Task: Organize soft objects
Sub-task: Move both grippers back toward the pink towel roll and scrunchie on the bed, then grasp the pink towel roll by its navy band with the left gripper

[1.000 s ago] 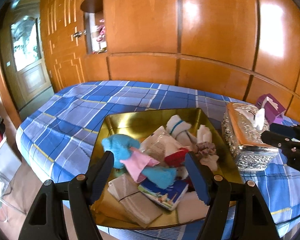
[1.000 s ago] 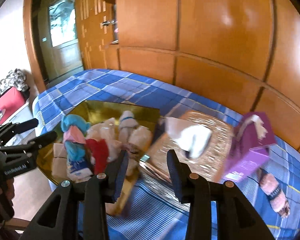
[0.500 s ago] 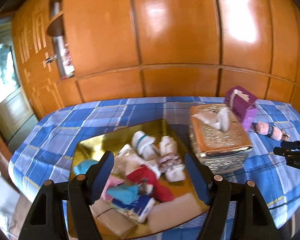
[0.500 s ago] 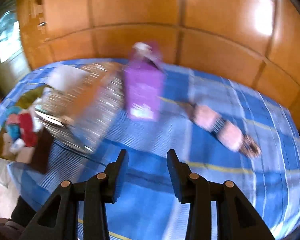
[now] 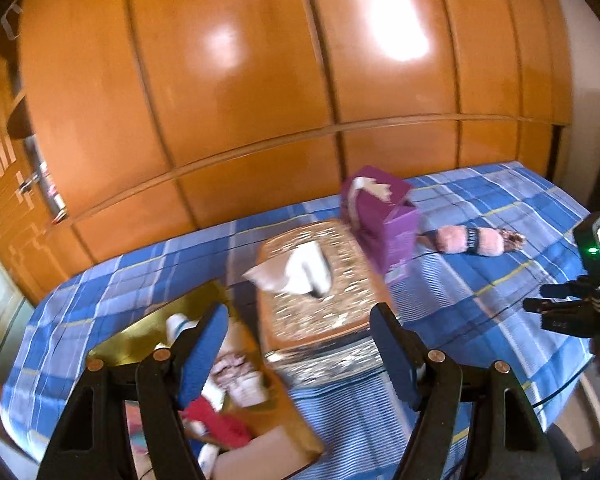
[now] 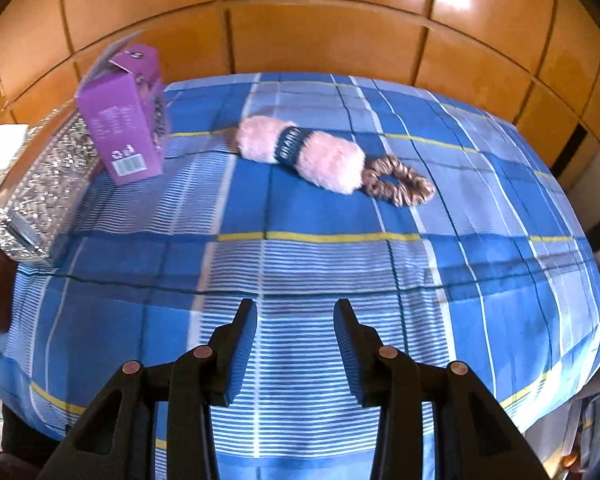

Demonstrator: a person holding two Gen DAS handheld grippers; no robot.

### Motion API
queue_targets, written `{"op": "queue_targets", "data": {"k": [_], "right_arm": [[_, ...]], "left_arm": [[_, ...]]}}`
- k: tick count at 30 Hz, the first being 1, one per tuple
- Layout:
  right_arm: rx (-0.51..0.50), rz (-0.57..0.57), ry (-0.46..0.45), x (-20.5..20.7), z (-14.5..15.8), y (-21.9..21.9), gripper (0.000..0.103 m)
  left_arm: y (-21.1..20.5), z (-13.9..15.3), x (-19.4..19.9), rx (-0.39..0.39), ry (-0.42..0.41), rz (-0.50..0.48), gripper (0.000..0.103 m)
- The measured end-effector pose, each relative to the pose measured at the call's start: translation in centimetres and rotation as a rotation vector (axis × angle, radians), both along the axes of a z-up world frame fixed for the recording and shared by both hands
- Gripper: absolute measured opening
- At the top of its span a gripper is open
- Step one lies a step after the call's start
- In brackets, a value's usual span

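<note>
A pink fluffy roll with a dark band (image 6: 300, 156) lies on the blue plaid cloth, with a brown scrunchie (image 6: 400, 185) touching its right end. Both also show far right in the left wrist view, the roll (image 5: 470, 241) beyond the purple box. A gold tray (image 5: 148, 330) at lower left holds several soft items, among them a red cloth (image 5: 216, 420). My left gripper (image 5: 296, 350) is open and empty above the tray's right edge and the silver tissue box. My right gripper (image 6: 296, 340) is open and empty over bare cloth, well short of the roll.
A silver ornate tissue box (image 5: 316, 292) stands right of the tray, also seen in the right wrist view (image 6: 40, 196). A purple box (image 6: 124, 116) stands against its far end. Wooden wardrobe panels (image 5: 260, 80) run behind the table. The table edge curves away at right (image 6: 580, 300).
Both views have swung to the right. The left gripper moved from over the tray toward the tissue box. The right gripper moved past the boxes and now faces the pink roll and scrunchie.
</note>
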State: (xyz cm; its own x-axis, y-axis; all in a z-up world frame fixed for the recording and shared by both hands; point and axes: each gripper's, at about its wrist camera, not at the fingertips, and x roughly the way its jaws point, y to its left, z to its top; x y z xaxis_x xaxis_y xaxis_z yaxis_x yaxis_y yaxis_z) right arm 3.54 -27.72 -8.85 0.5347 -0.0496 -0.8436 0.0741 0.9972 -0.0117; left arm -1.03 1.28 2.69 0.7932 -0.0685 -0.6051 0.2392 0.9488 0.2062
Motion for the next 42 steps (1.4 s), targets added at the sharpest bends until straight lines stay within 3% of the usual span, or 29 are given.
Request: {"op": "queue_targets", "data": {"k": [12,23,33,37,42], "right_arm": [[0.022,-0.025,0.046,-0.1,-2.1,-1.7,0.040],[0.052,-0.030,0.022,-0.2,-2.4,-2.0,0.042],[0.072,-0.034,-0.006,-0.4,-2.5,-2.0,0.045],[0.086,-0.022,-0.019,-0.5,-2.6,-1.8,0.055],[0.090,-0.017,-0.028,-0.6,-2.6,-1.5,0.058]], "left_arm": [[-7.1,-0.4,2.0,0.033,0.022,-0.168,0.074],[-12.4,-1.9,3.9,0.032,0.087,-0.266,0.074],[-17.8,-4.4,7.0,-0.017,0.233,-0.328,0.073],[-20.5,-5.4,8.9,-0.031,0.285,-0.344,0.073],[-22.9,-7.4,12.8,-0.091,0.405,-0.299,0.072]]}}
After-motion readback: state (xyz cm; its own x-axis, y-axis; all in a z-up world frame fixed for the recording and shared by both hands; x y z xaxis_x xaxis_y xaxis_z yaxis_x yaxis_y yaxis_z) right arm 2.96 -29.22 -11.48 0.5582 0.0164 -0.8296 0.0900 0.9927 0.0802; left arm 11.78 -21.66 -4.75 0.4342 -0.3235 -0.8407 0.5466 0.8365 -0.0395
